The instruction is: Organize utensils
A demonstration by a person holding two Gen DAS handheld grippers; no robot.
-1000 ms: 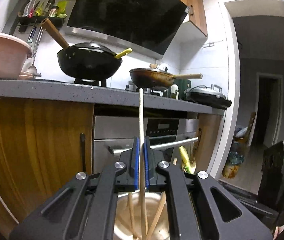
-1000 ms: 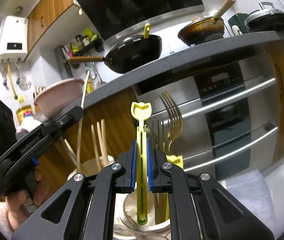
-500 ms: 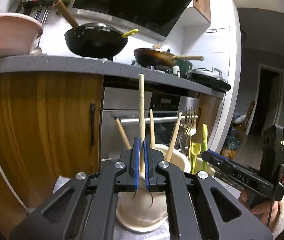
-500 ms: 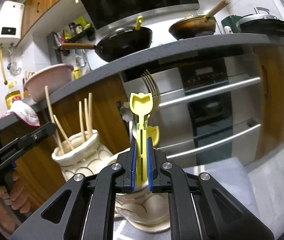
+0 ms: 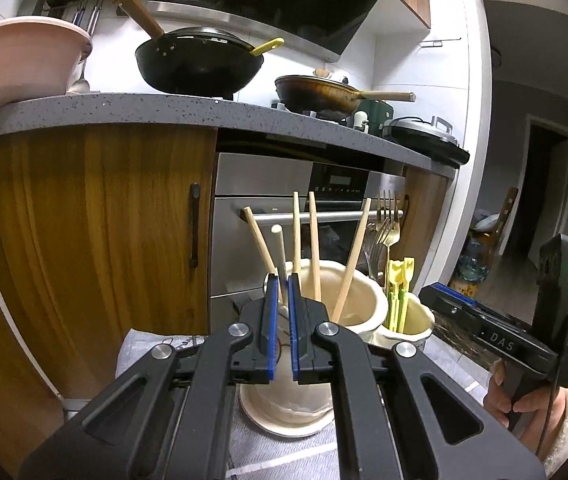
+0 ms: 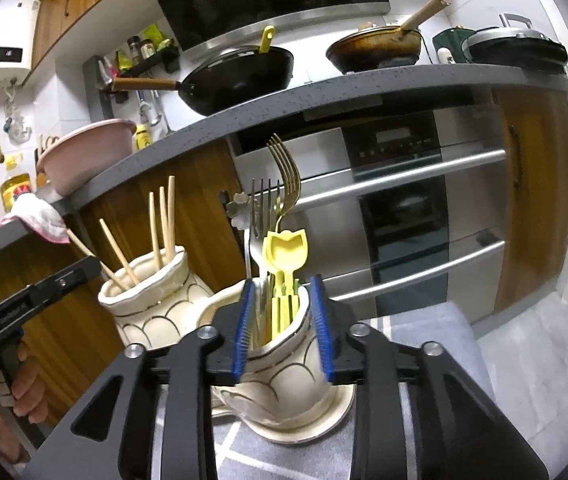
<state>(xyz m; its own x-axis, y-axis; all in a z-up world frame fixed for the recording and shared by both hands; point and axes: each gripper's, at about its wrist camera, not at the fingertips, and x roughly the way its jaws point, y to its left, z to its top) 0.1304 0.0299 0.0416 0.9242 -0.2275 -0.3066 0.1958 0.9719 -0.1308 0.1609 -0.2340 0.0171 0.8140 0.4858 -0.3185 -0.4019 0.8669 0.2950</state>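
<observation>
The left tongs point(image 5: 280, 300) are closed on a wooden chopstick point(image 5: 280, 252) over the cream ceramic holder point(image 5: 359, 308). The right tongs point(image 6: 282, 316) are opening around a yellow plastic utensil point(image 6: 285, 256), beside steel forks point(image 6: 268, 208) at frame centre.

right gripper point(image 5: 449, 300): "DAS" in pale letters on its black side | water heater point(image 6: 6, 54): lit digits on the white front, not legible | oven point(image 6: 395, 148): lit marks on the control panel, too small to read

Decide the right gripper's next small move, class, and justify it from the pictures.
Probably draw the right gripper back. Its jaws are opening, the yellow utensil stands free in the holder with the forks, touching neither pad.
</observation>
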